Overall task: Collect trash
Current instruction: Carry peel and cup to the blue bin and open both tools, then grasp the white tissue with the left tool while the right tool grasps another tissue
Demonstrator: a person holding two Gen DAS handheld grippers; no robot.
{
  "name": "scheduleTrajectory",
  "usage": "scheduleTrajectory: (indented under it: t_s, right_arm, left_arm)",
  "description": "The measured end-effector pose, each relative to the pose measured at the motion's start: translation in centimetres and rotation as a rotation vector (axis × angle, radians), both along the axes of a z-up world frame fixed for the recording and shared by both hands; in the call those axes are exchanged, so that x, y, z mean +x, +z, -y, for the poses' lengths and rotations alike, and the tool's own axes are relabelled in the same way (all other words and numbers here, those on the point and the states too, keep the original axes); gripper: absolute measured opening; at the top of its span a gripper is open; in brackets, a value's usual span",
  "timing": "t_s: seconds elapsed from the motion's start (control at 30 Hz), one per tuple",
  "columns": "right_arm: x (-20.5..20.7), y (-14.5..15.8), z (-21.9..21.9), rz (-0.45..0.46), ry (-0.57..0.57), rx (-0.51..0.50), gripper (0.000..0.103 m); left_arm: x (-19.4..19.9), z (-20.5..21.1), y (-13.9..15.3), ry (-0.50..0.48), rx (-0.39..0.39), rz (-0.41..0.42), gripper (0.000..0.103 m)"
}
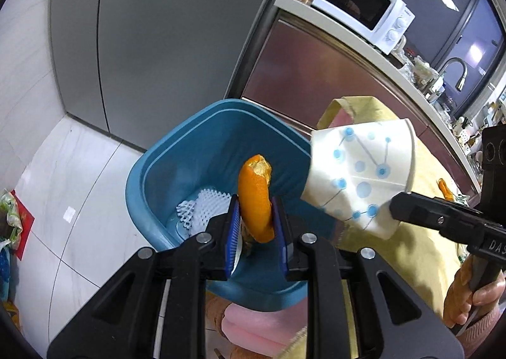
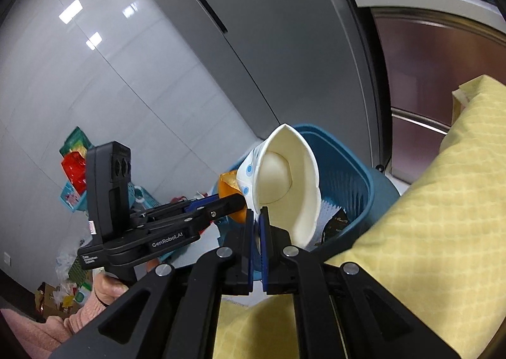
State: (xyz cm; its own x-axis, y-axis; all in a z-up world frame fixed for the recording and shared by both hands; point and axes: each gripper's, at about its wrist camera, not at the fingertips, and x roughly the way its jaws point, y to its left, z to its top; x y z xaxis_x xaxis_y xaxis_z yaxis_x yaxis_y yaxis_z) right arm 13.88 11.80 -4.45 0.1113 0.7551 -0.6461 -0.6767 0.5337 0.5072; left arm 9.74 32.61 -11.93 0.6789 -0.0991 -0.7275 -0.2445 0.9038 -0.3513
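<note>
My left gripper (image 1: 255, 216) is shut on a curled orange peel (image 1: 256, 191), held right above the blue waste bin (image 1: 142, 182). White foam fruit netting (image 1: 204, 208) lies at the bin's bottom. My right gripper (image 2: 259, 219) is shut on the squashed rim of a white paper cup (image 2: 291, 182) with blue dots, its mouth facing the camera over the blue waste bin (image 2: 348, 175). In the left wrist view the paper cup (image 1: 360, 178) hangs at the bin's right edge, pinched by the right gripper (image 1: 395, 210). The right wrist view shows the left gripper (image 2: 240, 204) with the orange peel (image 2: 229, 189) beside the cup.
A yellow cloth (image 2: 427, 232) covers the surface to the right of the bin, with another orange peel piece (image 1: 446, 189) on it. A grey fridge (image 1: 158, 27) stands behind. A microwave (image 1: 357, 4) and a sink tap (image 1: 455, 71) are on the counter. Bags and clutter (image 2: 76, 169) lie on the floor.
</note>
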Motion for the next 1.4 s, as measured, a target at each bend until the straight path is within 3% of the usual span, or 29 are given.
scheduleTrajectory:
  t_s: [0.43, 0.8, 1.07, 1.4]
  right_arm:
    - [0.9, -2.4, -1.3, -0.049, -0.019, -0.056, 0.009]
    - [0.0, -0.9, 1.8, -0.016, -0.046, -0.013, 0.011]
    - [-2.2, 1.8, 7.8, 0.048, -0.09, 0.055, 0.026]
    - [-5.4, 2.8, 19.0, 0.11, -0.298, 0.087, 0.027]
  left_arm:
    - [1.6, -0.4, -1.9, 0.015, -0.037, -0.037, 0.028]
    - [1.3, 1.0, -0.5, -0.008, -0.029, 0.019, 0.032]
    - [0.3, 6.4, 3.3, -0.155, 0.024, 0.134, 0.042]
    - [0.5, 17.4, 5.6, -0.437, 0.0, 0.207, 0.046]
